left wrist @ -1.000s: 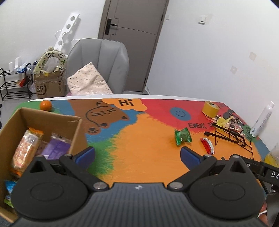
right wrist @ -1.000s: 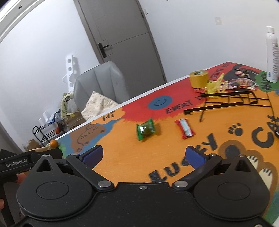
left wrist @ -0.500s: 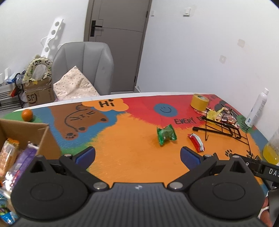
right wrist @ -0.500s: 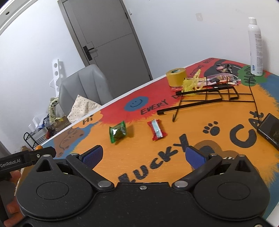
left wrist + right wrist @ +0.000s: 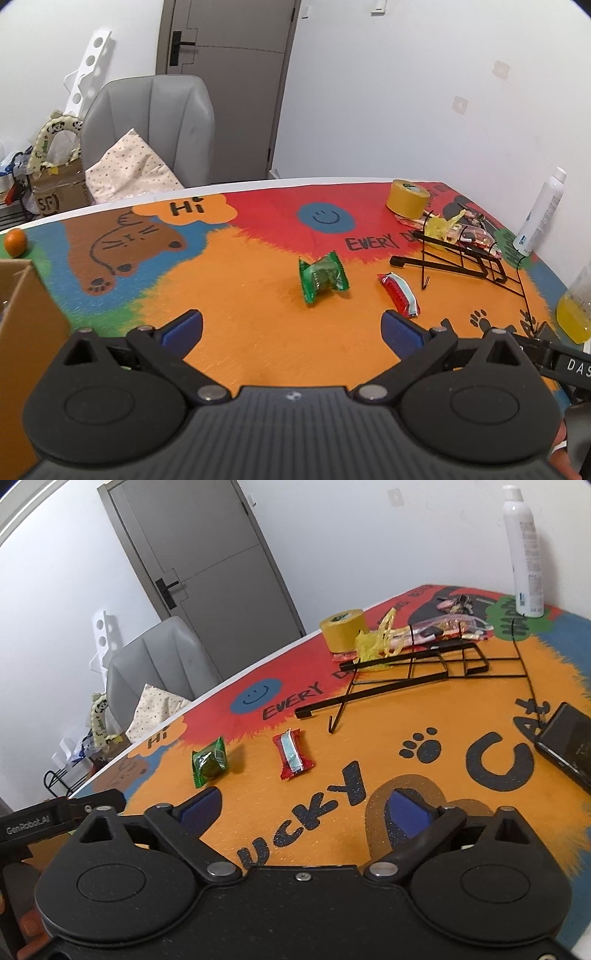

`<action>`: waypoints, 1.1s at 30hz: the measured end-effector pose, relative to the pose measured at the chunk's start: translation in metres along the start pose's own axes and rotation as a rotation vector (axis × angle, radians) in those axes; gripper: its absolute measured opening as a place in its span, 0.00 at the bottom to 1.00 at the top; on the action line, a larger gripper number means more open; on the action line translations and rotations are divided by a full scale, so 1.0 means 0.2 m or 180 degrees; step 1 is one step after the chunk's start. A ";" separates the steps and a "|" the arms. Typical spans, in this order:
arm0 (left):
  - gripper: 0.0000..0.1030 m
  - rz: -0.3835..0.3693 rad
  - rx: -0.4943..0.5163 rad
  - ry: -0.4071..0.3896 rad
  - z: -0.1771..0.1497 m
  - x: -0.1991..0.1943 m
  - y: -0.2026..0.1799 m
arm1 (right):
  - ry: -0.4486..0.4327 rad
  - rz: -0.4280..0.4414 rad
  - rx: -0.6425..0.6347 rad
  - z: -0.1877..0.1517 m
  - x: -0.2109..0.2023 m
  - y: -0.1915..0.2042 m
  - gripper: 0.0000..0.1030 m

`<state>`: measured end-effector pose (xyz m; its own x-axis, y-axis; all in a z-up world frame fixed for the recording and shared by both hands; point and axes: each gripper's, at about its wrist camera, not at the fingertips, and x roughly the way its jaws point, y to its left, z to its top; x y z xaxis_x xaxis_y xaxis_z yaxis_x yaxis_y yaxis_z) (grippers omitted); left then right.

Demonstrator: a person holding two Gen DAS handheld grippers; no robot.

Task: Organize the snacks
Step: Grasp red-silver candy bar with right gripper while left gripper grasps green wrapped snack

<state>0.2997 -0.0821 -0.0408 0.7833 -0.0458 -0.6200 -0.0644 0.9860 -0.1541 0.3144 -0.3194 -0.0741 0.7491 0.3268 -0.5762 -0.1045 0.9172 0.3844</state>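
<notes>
A green snack packet (image 5: pixel 323 277) (image 5: pixel 209 762) and a red snack bar (image 5: pixel 399 294) (image 5: pixel 292 754) lie on the orange part of the colourful table mat. A cardboard box (image 5: pixel 26 325) stands at the left edge of the left wrist view; its contents are hidden now. My left gripper (image 5: pixel 291 328) is open and empty, just short of the green packet. My right gripper (image 5: pixel 304 810) is open and empty, near the mat's front, with the red bar ahead of it.
A black wire rack (image 5: pixel 461 258) (image 5: pixel 417 668) lies flat at the right, with a yellow tape roll (image 5: pixel 406 197) (image 5: pixel 343 629), wrapped sweets (image 5: pixel 443 627), a white bottle (image 5: pixel 524 550), a phone (image 5: pixel 569 746), a yellow drink bottle (image 5: pixel 576 310). An orange (image 5: pixel 15 242) sits far left. A grey chair (image 5: pixel 147 129) stands behind.
Both grippers have swung to the right. The box has slid to the left edge of the left view; the packets and the rack now sit nearer the centre. Both stay open.
</notes>
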 end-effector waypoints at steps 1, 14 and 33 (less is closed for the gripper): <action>0.98 -0.0010 0.0014 0.0004 0.00 0.02 -0.01 | 0.0025 0.0007 0.0007 0.00 0.02 -0.01 0.90; 0.91 0.0003 0.0024 0.0045 0.06 0.31 -0.06 | 0.0160 0.0050 -0.0076 0.09 0.28 0.01 0.72; 0.68 0.0073 -0.0112 0.0215 0.10 0.71 -0.07 | 0.0261 -0.0121 -0.0336 0.12 0.53 0.07 0.37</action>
<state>0.4252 -0.0992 -0.1109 0.7378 -0.0351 -0.6741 -0.1045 0.9807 -0.1655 0.4081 -0.2781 -0.1132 0.6983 0.3049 -0.6476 -0.1485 0.9468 0.2857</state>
